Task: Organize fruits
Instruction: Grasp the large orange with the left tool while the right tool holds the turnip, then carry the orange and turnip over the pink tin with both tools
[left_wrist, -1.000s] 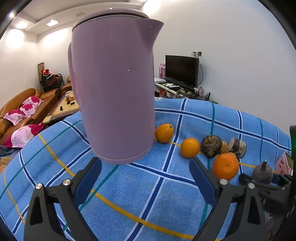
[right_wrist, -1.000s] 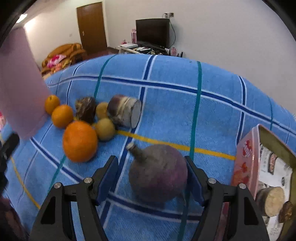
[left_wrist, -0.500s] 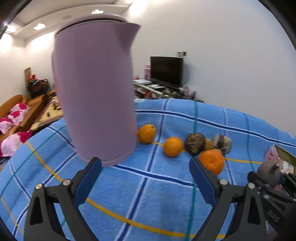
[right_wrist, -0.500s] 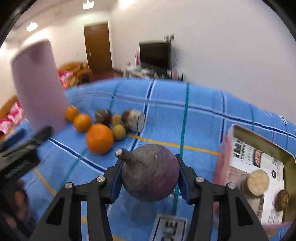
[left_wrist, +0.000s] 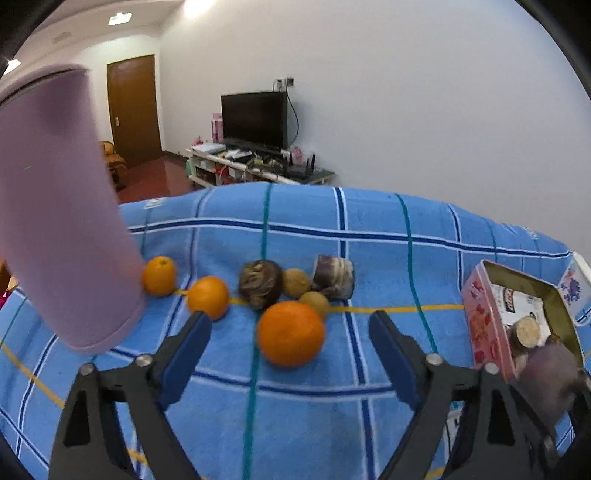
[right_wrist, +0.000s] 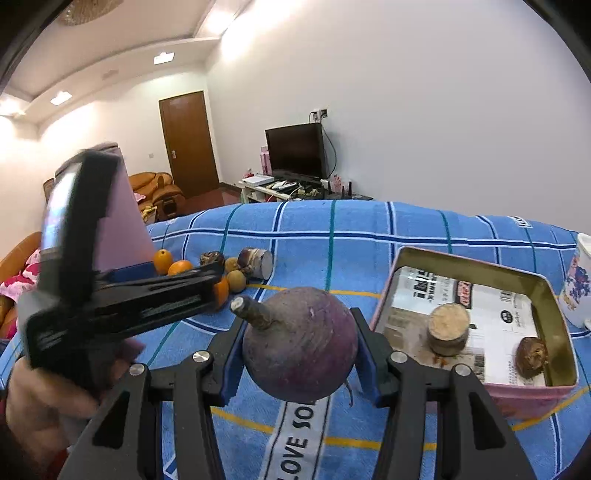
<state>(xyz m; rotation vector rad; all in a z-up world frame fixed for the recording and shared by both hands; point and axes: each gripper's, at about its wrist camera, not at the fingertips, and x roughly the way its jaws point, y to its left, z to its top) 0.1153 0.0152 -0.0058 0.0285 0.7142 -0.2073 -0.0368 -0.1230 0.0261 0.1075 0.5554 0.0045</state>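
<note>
My right gripper (right_wrist: 298, 332) is shut on a round purple root (right_wrist: 301, 347) with a stubby stem, held up above the blue checked cloth just left of a pink tin box (right_wrist: 476, 391). A cut taro piece (right_wrist: 447, 328) and a small brown lump (right_wrist: 532, 356) lie in the tin. My left gripper (left_wrist: 289, 321) points at a large orange (left_wrist: 290, 332), which sits between its fingertips; the jaws are closing and the pads stand apart from it. Behind it lie two small oranges (left_wrist: 208, 297), a brown round fruit (left_wrist: 260, 283), two greenish-brown fruits (left_wrist: 295, 282) and a cut taro chunk (left_wrist: 334, 275).
A tall lilac kettle (left_wrist: 55, 221) stands at the left beside the small oranges. A white flowered mug (right_wrist: 576, 280) stands right of the tin. A hand (right_wrist: 44, 398) holds the left gripper at the right wrist view's left edge. Open cloth lies in front of the fruit.
The left gripper swung right from the kettle to the fruit row and now frames the large orange. The right gripper shut on the purple root and lifted it toward the tin.
</note>
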